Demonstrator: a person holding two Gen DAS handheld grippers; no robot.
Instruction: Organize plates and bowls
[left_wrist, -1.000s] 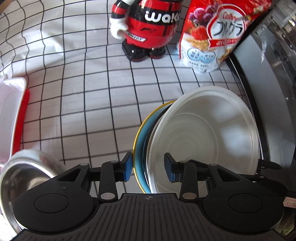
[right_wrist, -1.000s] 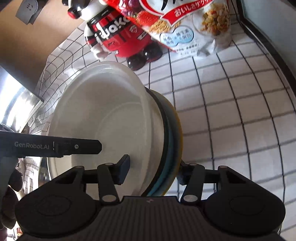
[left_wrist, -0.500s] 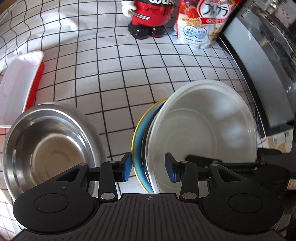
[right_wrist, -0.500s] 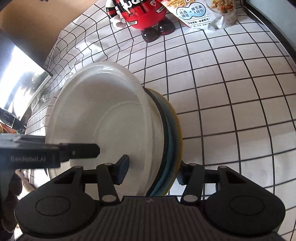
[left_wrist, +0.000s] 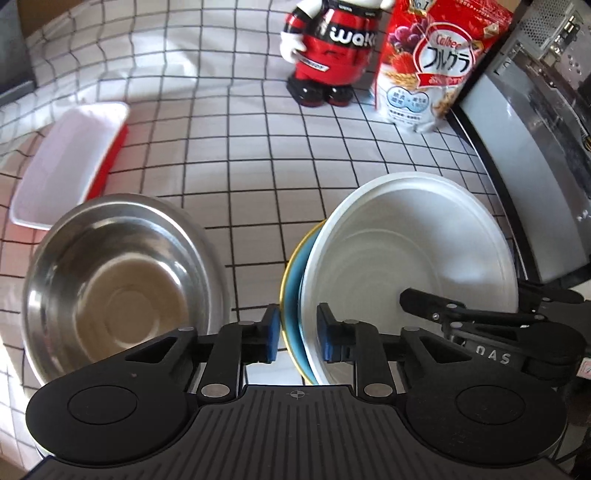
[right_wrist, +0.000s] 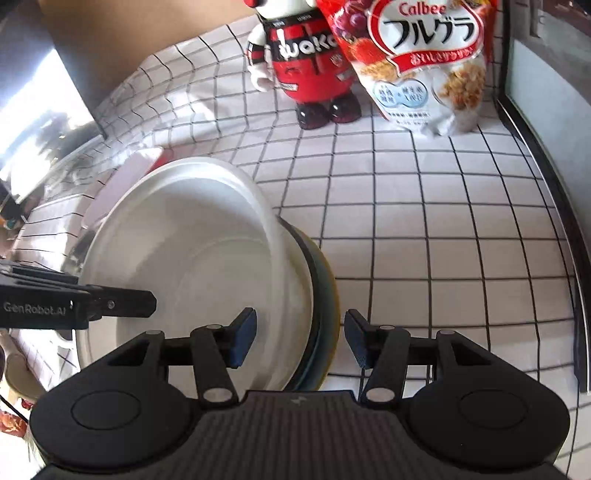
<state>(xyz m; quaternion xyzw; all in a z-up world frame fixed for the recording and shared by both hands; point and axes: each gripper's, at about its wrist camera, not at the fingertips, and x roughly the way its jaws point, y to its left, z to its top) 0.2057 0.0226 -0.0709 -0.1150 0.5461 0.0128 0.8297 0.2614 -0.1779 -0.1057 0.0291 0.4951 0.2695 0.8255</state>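
Observation:
A stack of dishes, a white bowl (left_wrist: 406, 258) on top of a blue plate with a yellow rim (left_wrist: 290, 280), is held tilted between both grippers. My left gripper (left_wrist: 298, 332) is shut on the stack's near edge. My right gripper (right_wrist: 299, 339) straddles the stack's opposite edge (right_wrist: 317, 291); its pads stand a little off the white bowl (right_wrist: 192, 266) and the rim. A steel bowl (left_wrist: 118, 280) sits on the checked cloth just left of the left gripper.
A white and red tray (left_wrist: 70, 162) lies at the left. A red figurine (left_wrist: 328, 48) and a cereal bag (left_wrist: 432, 62) stand at the back. A grey appliance (left_wrist: 524, 155) lines the right side. The checked cloth (right_wrist: 443, 221) covers the table.
The stack has been carried back and to the right of the steel bowl, which has come fully into the left view. Both grippers keep the same hold on the stack.

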